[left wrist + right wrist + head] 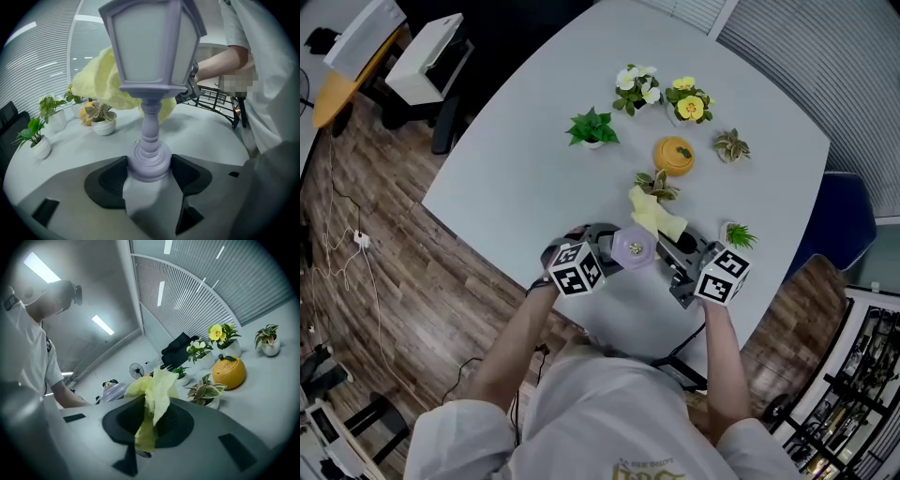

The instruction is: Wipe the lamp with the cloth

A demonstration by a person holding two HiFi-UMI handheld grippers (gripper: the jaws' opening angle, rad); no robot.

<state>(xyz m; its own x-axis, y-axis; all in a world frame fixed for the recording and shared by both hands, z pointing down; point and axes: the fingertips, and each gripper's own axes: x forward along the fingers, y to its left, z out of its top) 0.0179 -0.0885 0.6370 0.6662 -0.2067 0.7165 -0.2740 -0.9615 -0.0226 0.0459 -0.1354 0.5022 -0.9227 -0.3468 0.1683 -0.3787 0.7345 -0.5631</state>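
An office: printer [431, 58], slatted blinds [825, 66], round meeting table [506, 178].

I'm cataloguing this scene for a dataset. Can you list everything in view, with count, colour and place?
table: one, pale grey, middle of the head view
lamp: one, lilac, at the table's near edge
cloth: one, yellow, bunched right beside the lamp's head
potted plants: six, green, variegated, white-flowered or yellow-flowered, spread over the table beyond the lamp
orange-shaped ornament: one, orange, among the plants
chair: one, blue, at the table's right edge
floor: one, brown wood, left of the table
left gripper: one, grey, jaws closed on the lamp's base
right gripper: one, grey, jaws pinching the cloth
person's arms: two, white short sleeves, reaching in from the bottom edge
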